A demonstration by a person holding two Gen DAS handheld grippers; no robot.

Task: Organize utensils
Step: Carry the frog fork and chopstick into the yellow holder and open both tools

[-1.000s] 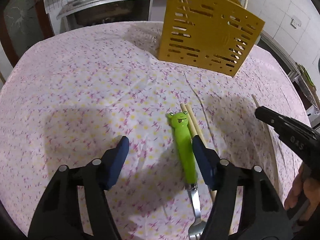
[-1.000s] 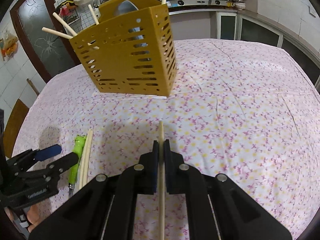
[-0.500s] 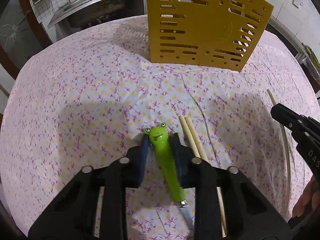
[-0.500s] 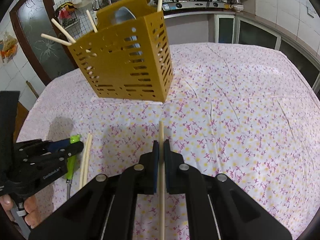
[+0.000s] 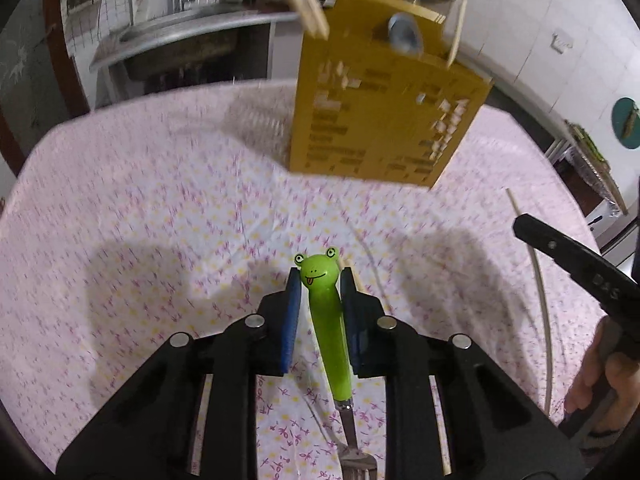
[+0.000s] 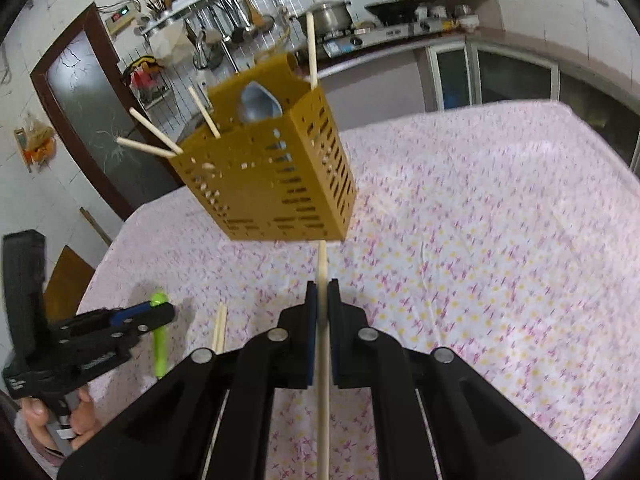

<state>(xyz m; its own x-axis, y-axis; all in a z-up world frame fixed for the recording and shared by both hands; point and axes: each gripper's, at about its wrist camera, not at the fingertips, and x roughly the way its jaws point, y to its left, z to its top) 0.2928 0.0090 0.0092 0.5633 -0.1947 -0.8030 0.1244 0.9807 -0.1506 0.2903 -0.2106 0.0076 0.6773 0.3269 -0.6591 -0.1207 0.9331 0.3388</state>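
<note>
My left gripper (image 5: 320, 280) has the fork (image 5: 329, 328) by its green frog handle, pads pressed on both sides, jaws only a little apart. Frog head sticks out past the tips; metal tines hang back toward the cam, bottom of left wrist view. From the right wrist view the green handle looks clear of the tablecloth (image 6: 480, 240), w/ its shadow below.

My right gripper (image 6: 322, 292) is closed tight on one chopstick (image 6: 323, 360), which runs straight thru the pads & out ahead, tip ending just short of the holder's base in that view.

Holder: yellow slotted utensil caddy (image 6: 280, 184), upright on the cloth, far side from both grippers. Inside: a metal spoon (image 6: 258, 102), bowl end up, showing above the rim. Several chopsticks too: three (image 6: 160, 136) leaning out over the left rim, one (image 6: 311, 56) standing tall at the right back corner. Can't tell compartments; inside mostly hidden.

Loose on the cloth: a pair of chopsticks (image 6: 219, 328) side by side, between the two grippers, near the fork. Left view is motion-blurred, so slot detail on the caddy isn't readable there.
</note>
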